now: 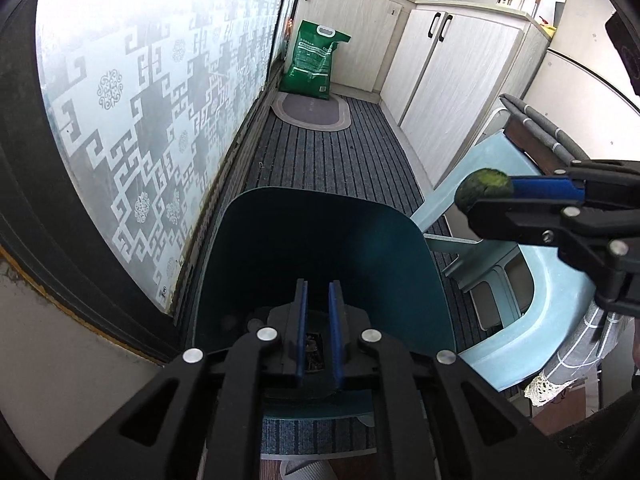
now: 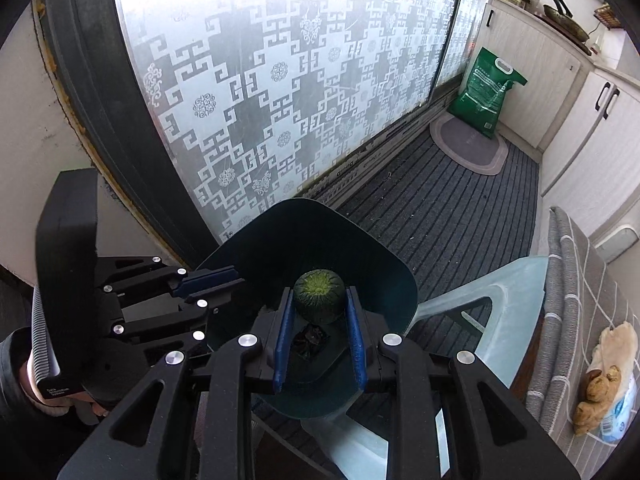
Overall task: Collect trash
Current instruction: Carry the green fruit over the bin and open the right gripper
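Striped grey carpet (image 2: pixel 440 216) runs beside frosted patterned glass (image 2: pixel 280 80). My right gripper (image 2: pixel 320 312) clamps a green cucumber stub (image 2: pixel 319 294) over the dark teal dustpan (image 2: pixel 360 248). My left gripper (image 1: pixel 319 304) pinches that dustpan's rim, beside a pale blue chair (image 1: pixel 552 292).

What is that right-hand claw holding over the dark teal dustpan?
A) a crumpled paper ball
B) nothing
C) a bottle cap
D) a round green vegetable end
D: the right gripper clamps a round green vegetable end between its blue pads, above the dustpan.
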Demonstrator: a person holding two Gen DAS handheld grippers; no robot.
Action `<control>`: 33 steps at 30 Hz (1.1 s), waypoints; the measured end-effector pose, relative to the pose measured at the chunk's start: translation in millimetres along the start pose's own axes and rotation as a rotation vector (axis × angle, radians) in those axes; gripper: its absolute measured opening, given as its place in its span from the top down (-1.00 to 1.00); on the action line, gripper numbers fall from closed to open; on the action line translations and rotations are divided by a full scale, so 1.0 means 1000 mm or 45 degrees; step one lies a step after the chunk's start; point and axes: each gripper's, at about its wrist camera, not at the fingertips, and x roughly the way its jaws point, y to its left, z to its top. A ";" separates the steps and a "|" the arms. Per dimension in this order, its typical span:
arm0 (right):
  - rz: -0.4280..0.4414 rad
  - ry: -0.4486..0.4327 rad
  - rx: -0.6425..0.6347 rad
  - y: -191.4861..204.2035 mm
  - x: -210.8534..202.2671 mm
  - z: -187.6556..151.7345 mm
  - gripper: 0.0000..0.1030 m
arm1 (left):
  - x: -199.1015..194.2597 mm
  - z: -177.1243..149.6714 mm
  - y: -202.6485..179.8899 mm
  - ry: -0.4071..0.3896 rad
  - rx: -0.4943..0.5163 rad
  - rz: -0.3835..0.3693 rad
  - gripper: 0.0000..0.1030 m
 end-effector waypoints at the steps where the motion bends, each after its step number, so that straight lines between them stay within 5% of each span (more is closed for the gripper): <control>1: -0.003 0.012 -0.006 0.002 0.003 0.000 0.51 | -0.002 0.000 0.000 -0.006 0.002 -0.005 0.82; 21: 0.013 0.240 -0.025 0.014 0.058 -0.016 0.41 | -0.068 0.008 0.004 -0.332 -0.021 -0.063 0.86; 33: 0.089 0.083 -0.011 0.009 0.020 -0.008 0.35 | -0.107 0.013 -0.006 -0.514 -0.019 -0.133 0.86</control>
